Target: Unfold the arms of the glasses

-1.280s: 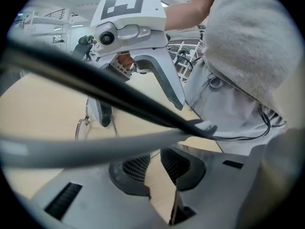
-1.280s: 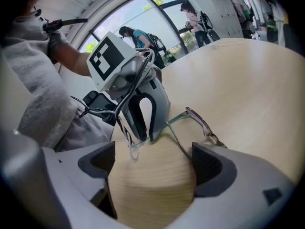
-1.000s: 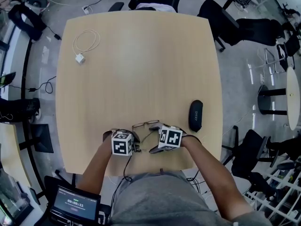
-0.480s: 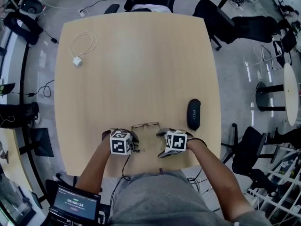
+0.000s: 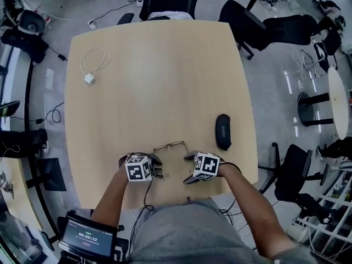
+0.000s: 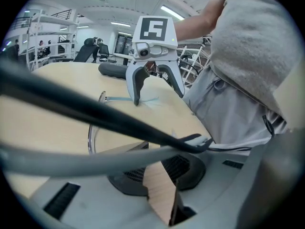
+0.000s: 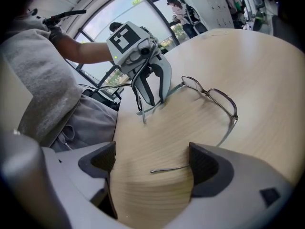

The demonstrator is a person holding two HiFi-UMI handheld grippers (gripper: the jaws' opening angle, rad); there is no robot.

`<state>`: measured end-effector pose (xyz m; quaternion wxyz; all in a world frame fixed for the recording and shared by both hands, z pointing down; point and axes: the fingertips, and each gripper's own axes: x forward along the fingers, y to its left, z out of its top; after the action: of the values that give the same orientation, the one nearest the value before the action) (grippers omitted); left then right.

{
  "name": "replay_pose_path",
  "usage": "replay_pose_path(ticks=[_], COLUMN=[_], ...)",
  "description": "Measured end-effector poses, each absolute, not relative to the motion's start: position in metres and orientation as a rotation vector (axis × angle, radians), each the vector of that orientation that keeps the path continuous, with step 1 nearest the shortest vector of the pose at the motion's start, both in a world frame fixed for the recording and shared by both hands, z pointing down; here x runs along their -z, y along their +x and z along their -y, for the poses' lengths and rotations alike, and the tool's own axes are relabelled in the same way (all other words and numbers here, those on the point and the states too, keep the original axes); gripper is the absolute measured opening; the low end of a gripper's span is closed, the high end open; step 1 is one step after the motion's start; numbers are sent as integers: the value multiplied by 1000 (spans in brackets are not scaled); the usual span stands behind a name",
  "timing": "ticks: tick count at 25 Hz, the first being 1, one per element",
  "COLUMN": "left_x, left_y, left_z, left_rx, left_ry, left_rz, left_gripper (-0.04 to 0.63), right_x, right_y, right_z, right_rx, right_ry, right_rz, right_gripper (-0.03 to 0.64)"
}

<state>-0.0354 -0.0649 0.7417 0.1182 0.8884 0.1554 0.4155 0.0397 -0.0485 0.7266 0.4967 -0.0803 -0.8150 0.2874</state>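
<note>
Thin-framed glasses [image 5: 169, 146] lie near the table's front edge, between my two grippers. In the right gripper view the glasses [image 7: 209, 95] rest lenses-up, with one arm running out to my left gripper [image 7: 152, 87], whose fingers are closed on it near its tip. The other arm [image 7: 174, 168] lies on the wood between the wide-apart jaws of my right gripper [image 7: 151, 168], untouched. The left gripper view shows the held arm [image 6: 143, 128] crossing just over my left gripper [image 6: 162, 175], and my right gripper [image 6: 155, 87] open beyond it.
A black glasses case [image 5: 222, 131] lies right of the glasses. A white charger with coiled cable [image 5: 91, 65] sits at the far left of the wooden table [image 5: 165, 65]. Office chairs stand round the table. The person's torso is at the front edge.
My right gripper has drawn back to the right, away from the frame, and the glasses' right arm now lies swung out between its jaws. The left gripper has kept its hold.
</note>
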Motion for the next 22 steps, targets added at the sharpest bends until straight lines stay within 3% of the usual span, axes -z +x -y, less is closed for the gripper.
replay_pose_path(ticks=[22], left_x=[-534], left_y=[-82], left_z=[67], left_rx=[-656], left_ry=[2959], left_rz=[323], left_gripper=[64], right_x=[-549], right_y=[7], right_z=[71], right_rx=[-447], right_ry=[421], right_rz=[2387], right_gripper=[477])
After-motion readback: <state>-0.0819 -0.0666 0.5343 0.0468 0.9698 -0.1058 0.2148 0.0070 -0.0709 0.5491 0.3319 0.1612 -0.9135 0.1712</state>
